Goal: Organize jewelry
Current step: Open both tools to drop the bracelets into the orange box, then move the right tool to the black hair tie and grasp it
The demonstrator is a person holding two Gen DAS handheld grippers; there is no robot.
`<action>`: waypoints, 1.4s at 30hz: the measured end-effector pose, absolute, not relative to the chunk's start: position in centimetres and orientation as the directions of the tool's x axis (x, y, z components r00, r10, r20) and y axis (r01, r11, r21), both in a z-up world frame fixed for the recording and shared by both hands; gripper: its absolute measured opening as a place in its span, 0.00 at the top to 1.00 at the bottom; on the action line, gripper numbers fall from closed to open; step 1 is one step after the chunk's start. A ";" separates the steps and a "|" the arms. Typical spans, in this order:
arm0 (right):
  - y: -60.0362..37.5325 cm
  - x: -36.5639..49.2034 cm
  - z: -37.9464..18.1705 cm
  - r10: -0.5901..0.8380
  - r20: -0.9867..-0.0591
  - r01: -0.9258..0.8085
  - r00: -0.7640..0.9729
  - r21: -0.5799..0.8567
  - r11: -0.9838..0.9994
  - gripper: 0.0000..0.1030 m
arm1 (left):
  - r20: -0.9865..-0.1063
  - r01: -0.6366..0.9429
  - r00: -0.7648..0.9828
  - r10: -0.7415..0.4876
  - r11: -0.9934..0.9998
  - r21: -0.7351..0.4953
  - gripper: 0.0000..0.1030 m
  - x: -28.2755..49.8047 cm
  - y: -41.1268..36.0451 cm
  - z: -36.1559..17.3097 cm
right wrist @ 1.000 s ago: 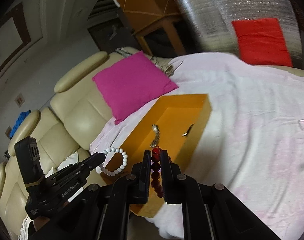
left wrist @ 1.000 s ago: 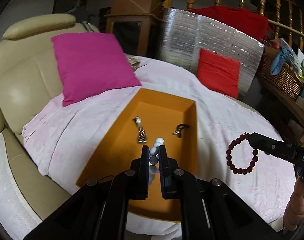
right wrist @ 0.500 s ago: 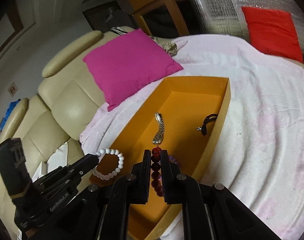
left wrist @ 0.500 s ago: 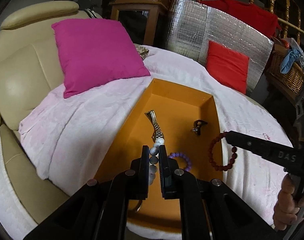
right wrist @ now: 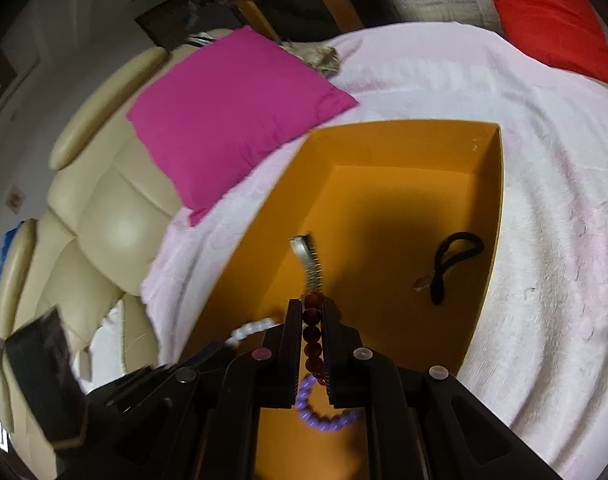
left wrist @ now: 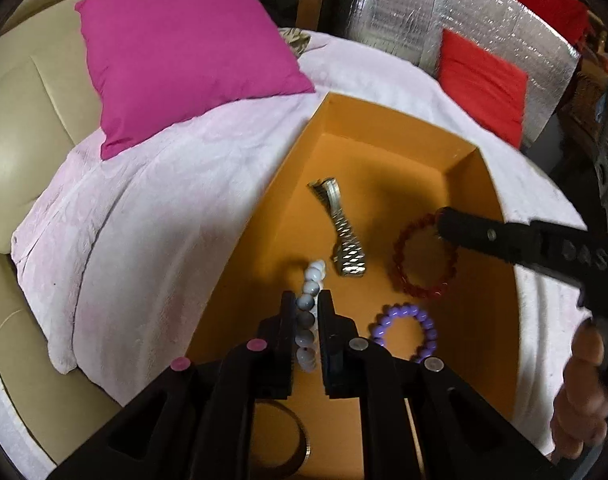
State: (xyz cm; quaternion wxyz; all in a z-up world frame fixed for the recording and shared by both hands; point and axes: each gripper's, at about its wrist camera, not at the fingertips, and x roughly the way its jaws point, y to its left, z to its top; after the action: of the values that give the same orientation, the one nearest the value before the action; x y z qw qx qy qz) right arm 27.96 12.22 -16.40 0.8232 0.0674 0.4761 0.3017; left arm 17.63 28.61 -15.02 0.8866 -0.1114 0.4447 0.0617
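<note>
An open orange box point(left wrist: 387, 148) lies on a pink-white blanket. My left gripper point(left wrist: 307, 304) is shut on a white bead bracelet point(left wrist: 311, 280) and holds it over the box's near left part. My right gripper point(right wrist: 312, 312) is shut on a dark red bead bracelet point(right wrist: 311, 334), which hangs low inside the box point(left wrist: 423, 264). In the box lie a silver watch band point(left wrist: 343, 236), a purple bead bracelet point(left wrist: 403, 334), a black cord piece point(right wrist: 451, 264) and a dark bangle point(left wrist: 288, 440).
A magenta cushion point(left wrist: 184, 48) leans on the beige sofa point(left wrist: 20, 128) to the left. A red cushion point(left wrist: 483, 84) stands against a silver foil panel point(left wrist: 443, 12) behind the box. The blanket point(left wrist: 152, 220) surrounds the box.
Both grippers have moved forward and down into the box. The red bracelet has gone from beside the box to over its floor. The white bracelet is lower over the box.
</note>
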 end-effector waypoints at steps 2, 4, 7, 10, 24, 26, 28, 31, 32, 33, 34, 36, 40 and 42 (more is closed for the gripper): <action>12.1 28.8 -16.8 0.525 -0.762 -0.406 0.380 0.372 0.835 0.87 | -0.806 -0.216 0.592 0.026 0.968 -0.127 0.71 17.4 28.8 -15.0; 11.0 29.3 -16.8 0.507 -0.766 -0.372 0.396 0.370 0.851 0.85 | -0.790 -0.229 0.611 0.054 0.967 -0.111 0.58 16.5 29.1 -14.3; 8.7 29.3 -15.7 0.515 -0.732 -0.342 0.447 0.393 0.854 0.81 | -0.756 -0.241 0.650 0.076 0.964 -0.110 0.56 14.9 29.8 -12.9; 6.3 28.4 -14.6 0.523 -0.707 -0.331 0.476 0.407 0.851 0.81 | -0.731 -0.250 0.676 0.096 0.962 -0.105 0.53 12.9 30.5 -11.9; -6.0 22.0 -12.1 0.465 -0.697 -0.304 0.546 0.352 0.885 0.53 | -0.740 -0.249 0.663 0.113 0.966 -0.075 0.34 7.1 26.3 -10.6; -8.0 20.9 -12.0 0.436 -0.705 -0.302 0.560 0.317 0.899 0.53 | -0.740 -0.207 0.667 0.085 0.975 -0.075 0.31 7.2 23.8 -10.1; -10.0 20.0 -12.0 0.415 -0.706 -0.292 0.574 0.297 0.909 0.53 | -0.737 -0.160 0.674 0.053 0.984 -0.075 0.29 7.3 21.1 -9.8; -13.2 18.6 -11.9 0.383 -0.713 -0.269 0.588 0.274 0.923 0.52 | -0.737 -0.107 0.676 0.015 0.991 -0.078 0.27 7.6 17.2 -9.2; -14.0 18.3 -11.9 0.373 -0.714 -0.261 0.593 0.268 0.927 0.52 | -0.740 -0.086 0.673 -0.004 0.993 -0.083 0.26 7.8 15.5 -9.1; -14.9 18.0 -11.8 0.360 -0.713 -0.252 0.601 0.259 0.933 0.51 | -0.742 -0.061 0.669 -0.028 0.994 -0.092 0.26 8.0 14.0 -9.0; -16.0 17.5 -11.7 0.343 -0.710 -0.239 0.615 0.247 0.939 0.51 | -0.744 -0.042 0.667 -0.044 0.994 -0.097 0.26 8.1 12.9 -8.9; -17.8 16.9 -11.6 0.316 -0.701 -0.218 0.640 0.228 0.949 0.48 | -0.748 0.011 0.659 -0.078 0.995 -0.094 0.26 8.3 9.4 -8.6; -21.0 16.0 -11.7 0.252 -0.680 -0.175 0.689 0.181 0.968 0.47 | -0.762 0.112 0.638 -0.107 0.993 -0.045 0.26 8.7 3.8 -8.1; -22.2 15.7 -12.0 0.234 -0.671 -0.167 0.703 0.164 0.972 0.47 | -0.765 0.160 0.631 -0.128 0.987 -0.033 0.26 8.9 1.5 -7.7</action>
State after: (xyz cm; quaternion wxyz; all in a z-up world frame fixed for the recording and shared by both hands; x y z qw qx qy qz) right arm 15.67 -22.22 -12.02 0.9218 0.0452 0.3695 0.1086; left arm 8.85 1.47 -7.69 0.9028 0.0190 0.4222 -0.0799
